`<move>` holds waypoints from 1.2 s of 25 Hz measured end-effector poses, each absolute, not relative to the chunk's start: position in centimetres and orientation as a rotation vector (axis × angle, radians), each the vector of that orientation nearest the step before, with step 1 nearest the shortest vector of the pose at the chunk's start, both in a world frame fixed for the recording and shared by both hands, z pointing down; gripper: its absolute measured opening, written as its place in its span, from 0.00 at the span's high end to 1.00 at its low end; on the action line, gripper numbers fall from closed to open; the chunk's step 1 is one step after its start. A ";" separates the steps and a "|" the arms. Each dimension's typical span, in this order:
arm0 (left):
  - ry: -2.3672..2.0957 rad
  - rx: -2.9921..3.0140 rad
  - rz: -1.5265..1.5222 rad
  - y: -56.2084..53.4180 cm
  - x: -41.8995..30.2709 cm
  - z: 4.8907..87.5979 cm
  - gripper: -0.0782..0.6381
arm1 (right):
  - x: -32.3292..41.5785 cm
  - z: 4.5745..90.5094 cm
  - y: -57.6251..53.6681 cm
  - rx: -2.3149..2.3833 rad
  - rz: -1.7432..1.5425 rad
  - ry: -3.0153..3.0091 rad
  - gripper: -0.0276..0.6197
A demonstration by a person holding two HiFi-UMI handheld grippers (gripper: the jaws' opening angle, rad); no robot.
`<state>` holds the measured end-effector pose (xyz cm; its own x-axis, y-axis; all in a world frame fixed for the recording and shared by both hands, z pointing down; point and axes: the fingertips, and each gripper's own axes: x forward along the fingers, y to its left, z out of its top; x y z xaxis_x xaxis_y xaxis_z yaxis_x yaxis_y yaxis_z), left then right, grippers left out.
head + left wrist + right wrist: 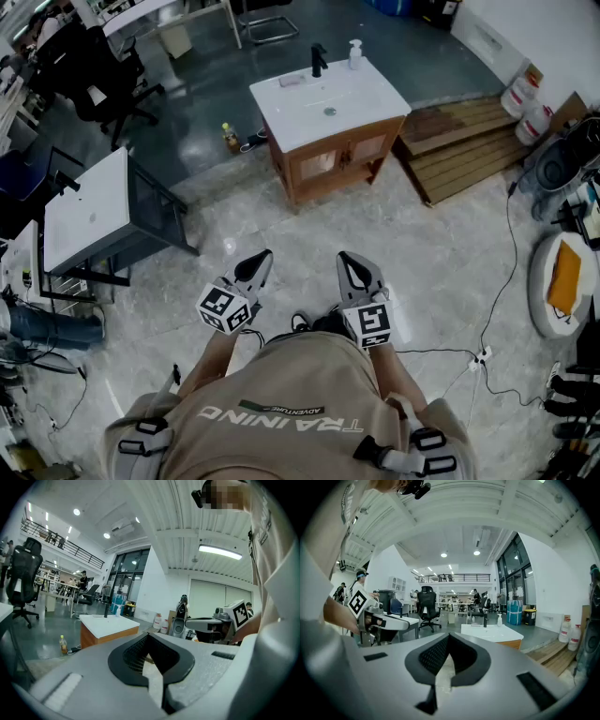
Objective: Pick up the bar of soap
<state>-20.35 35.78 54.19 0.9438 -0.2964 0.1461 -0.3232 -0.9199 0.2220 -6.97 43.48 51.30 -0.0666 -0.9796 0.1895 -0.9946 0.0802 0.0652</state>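
Note:
A white sink counter on a wooden cabinet stands across the floor, well ahead of both grippers. A small pale bar of soap lies at its back left, beside a black tap and a pump bottle. My left gripper and right gripper are held side by side at waist height, both shut and empty. In the left gripper view the jaws meet and the counter lies far off. The right gripper view shows its jaws together, with the counter ahead.
A white-topped table stands at the left and an office chair behind it. Wooden pallets and white jugs lie right of the cabinet. A small bottle stands on the floor at its left. A cable trails at the right.

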 end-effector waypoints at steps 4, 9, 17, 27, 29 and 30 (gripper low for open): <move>-0.483 2.840 0.147 35.4 -20.9 54.2 0.89 | -7.8 51.6 43.1 1.974 0.124 -2.171 0.95; -0.507 2.835 0.152 34.9 -21.4 54.3 0.89 | -7.6 51.4 42.0 2.001 0.107 -2.179 0.95; -0.531 2.841 0.178 33.6 -19.1 53.8 0.89 | -5.6 51.7 40.7 1.969 0.117 -2.217 0.95; -0.531 2.876 0.246 31.4 -14.0 51.5 0.89 | 0.1 51.1 37.4 1.984 0.131 -2.261 0.95; -0.536 2.863 0.269 31.2 -13.1 52.0 0.89 | 0.6 51.8 37.0 1.968 0.151 -2.278 0.95; -0.538 2.857 0.277 31.1 -12.7 52.2 0.89 | 0.8 52.3 36.8 1.958 0.169 -2.286 0.95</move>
